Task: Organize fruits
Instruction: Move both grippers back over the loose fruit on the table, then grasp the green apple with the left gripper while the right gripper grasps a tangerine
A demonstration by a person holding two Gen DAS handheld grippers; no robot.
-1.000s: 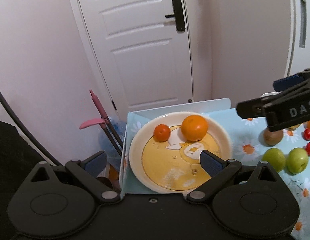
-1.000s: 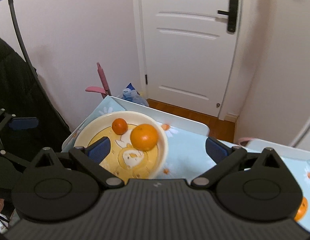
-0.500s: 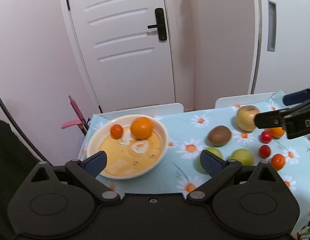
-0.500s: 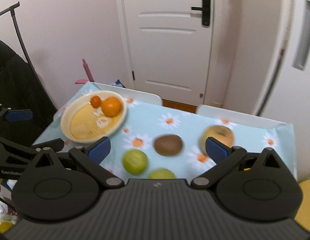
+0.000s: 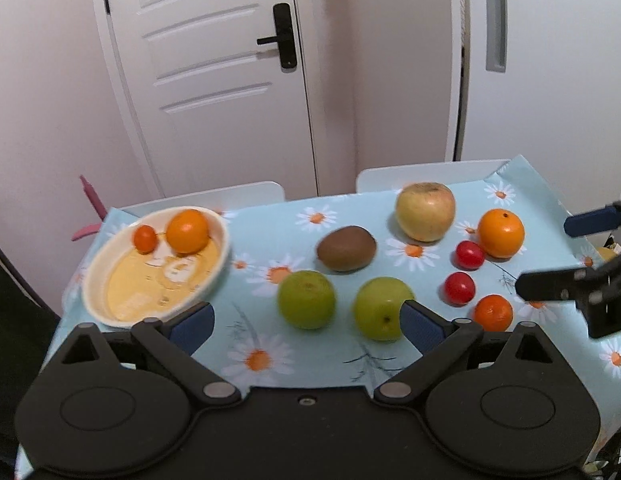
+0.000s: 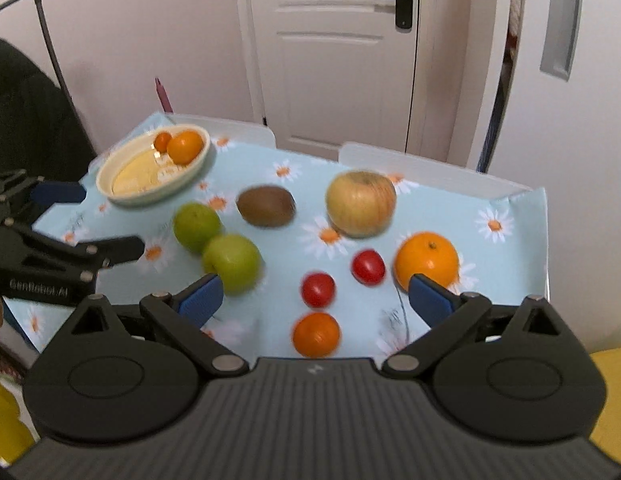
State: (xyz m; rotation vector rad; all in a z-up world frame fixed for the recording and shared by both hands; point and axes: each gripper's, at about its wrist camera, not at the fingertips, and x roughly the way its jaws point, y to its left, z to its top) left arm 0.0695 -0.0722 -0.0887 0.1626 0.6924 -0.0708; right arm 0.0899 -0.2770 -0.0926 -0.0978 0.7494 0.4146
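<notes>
Both grippers pulled back from the plate (image 5: 95, 280), whole spread came into view.
Left gripper (image 5: 306, 322) and right gripper (image 6: 314, 298) hung open and empty; two oranges (image 5: 187, 231) sat in plate far left, other fruit loose on the tablecloth (image 5: 270, 236).

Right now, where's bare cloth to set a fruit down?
Free: the strip between the plate and the kiwi; the front edge below the green apples; inside the plate's near half. Crowded: the right side, around the tomatoes, oranges and big apple.
</notes>
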